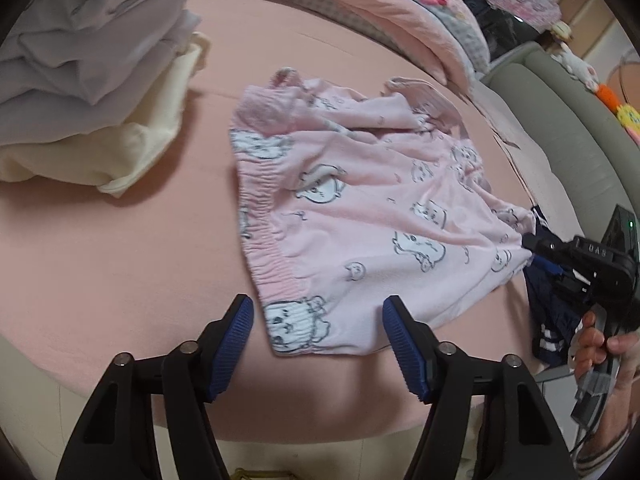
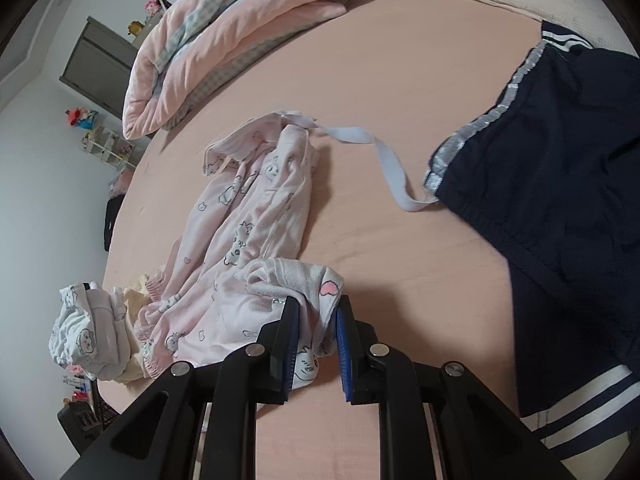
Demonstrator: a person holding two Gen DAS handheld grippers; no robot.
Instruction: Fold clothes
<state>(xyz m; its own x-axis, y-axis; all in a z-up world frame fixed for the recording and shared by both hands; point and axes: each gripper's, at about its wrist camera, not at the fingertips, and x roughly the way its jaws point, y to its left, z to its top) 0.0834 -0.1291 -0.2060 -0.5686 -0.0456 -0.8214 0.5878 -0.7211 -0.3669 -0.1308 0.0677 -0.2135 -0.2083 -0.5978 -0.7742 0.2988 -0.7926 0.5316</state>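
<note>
The bed, covered in a peach-pink sheet, fills most of both views. A folded pink quilt with a checked lining lies along the top of the left wrist view and sits at the upper left of the right wrist view.

A navy garment with white and silver stripes takes up the right side of the right wrist view; in the left wrist view only a small part of it shows at the right edge, just beside the pink shorts. A stack of folded clothes, pale lavender over cream, occupies the upper left of the left wrist view, well apart from the shorts.

The pink shorts, printed with white cartoon animals, lie in the centre of the left wrist view with the gathered waistband toward the left. In the right wrist view they stretch from the frame's centre down to the lower middle, rumpled. A pale strap trails across the sheet from the shorts' far end to the navy garment.

The right gripper is clamped narrow on a bunched edge of the shorts at the bottom centre of its view; in the left wrist view it meets the shorts' right edge. The left gripper stands wide at the bottom of its view, holding nothing, its blue pads either side of the shorts' near corner.
</note>
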